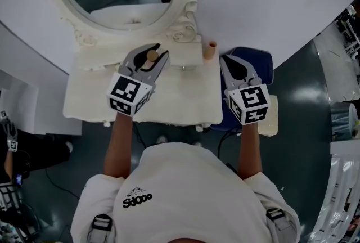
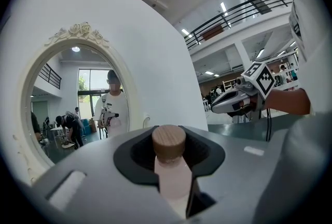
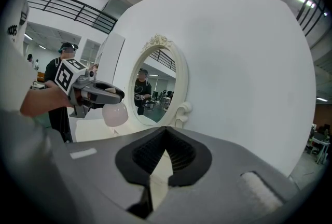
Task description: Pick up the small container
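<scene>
The small container (image 2: 171,166), a pale pink bottle with a round wooden cap (image 1: 151,56), sits between the jaws of my left gripper (image 1: 153,54), which is shut on its neck. In the right gripper view the container's round body (image 3: 114,113) hangs below that left gripper (image 3: 101,94), above the white vanity table (image 1: 185,102). My right gripper (image 1: 225,61) hovers off the table's right edge with its jaws together and nothing between them (image 3: 166,137). It also shows in the left gripper view, where the right gripper (image 2: 232,103) is off to the side.
An oval mirror in an ornate white frame (image 1: 181,4) stands at the back of the table. A small tan bottle (image 1: 210,50) stands near the table's back right corner. A blue stool (image 1: 262,63) is under my right gripper. A curved white wall rises behind.
</scene>
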`<state>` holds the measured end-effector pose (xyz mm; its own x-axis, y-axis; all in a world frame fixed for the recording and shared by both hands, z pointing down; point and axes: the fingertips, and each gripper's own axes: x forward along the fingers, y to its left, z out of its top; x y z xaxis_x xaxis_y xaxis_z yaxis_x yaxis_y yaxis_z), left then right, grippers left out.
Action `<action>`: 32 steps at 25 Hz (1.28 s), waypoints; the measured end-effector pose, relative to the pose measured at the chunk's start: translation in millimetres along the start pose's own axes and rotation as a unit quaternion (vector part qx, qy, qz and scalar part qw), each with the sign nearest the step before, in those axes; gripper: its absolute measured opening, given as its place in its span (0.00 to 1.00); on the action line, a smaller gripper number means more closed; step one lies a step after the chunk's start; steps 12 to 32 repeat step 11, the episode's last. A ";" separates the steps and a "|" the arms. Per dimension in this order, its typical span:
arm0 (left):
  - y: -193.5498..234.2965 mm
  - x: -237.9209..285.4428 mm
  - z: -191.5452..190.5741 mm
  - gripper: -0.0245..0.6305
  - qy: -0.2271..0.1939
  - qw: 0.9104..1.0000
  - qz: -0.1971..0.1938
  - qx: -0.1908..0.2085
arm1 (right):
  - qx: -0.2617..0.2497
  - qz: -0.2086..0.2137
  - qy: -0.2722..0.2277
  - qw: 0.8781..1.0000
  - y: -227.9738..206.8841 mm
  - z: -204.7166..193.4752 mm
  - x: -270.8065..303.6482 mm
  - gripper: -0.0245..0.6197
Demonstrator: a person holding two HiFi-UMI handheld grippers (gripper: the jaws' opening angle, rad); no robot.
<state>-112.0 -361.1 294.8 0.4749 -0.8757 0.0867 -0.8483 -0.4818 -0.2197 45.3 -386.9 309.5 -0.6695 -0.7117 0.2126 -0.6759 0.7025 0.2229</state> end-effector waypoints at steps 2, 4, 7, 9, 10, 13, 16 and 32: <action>-0.3 0.0 0.0 0.24 0.000 1.000 -0.001 -0.001 | -0.001 0.001 0.001 1.000 0.0 -0.6 1.0 0.04; -1.2 -0.9 0.5 0.24 -0.001 1.000 -0.003 -0.003 | -0.001 0.002 0.002 1.000 0.7 -1.4 1.7 0.04; -4.0 -2.4 1.5 0.24 -0.001 1.000 -0.007 -0.002 | 0.000 0.004 0.004 1.000 2.4 -2.8 2.1 0.04; -5.8 -2.3 1.3 0.24 -0.001 1.000 -0.010 -0.001 | 0.000 0.005 0.005 1.000 3.5 -4.0 2.7 0.04; -6.5 -2.2 1.0 0.24 -0.001 1.000 -0.011 -0.001 | 0.001 0.006 0.006 1.000 4.1 -4.7 3.2 0.04; -7.2 -2.0 0.5 0.24 0.000 1.000 -0.013 0.000 | 0.001 0.006 0.007 1.000 4.7 -5.4 3.8 0.04; -7.2 -2.0 0.5 0.24 0.000 1.000 -0.013 0.000 | 0.001 0.006 0.007 1.000 4.7 -5.4 3.8 0.04; -7.2 -2.0 0.5 0.24 0.000 1.000 -0.013 0.000 | 0.001 0.006 0.007 1.000 4.7 -5.4 3.8 0.04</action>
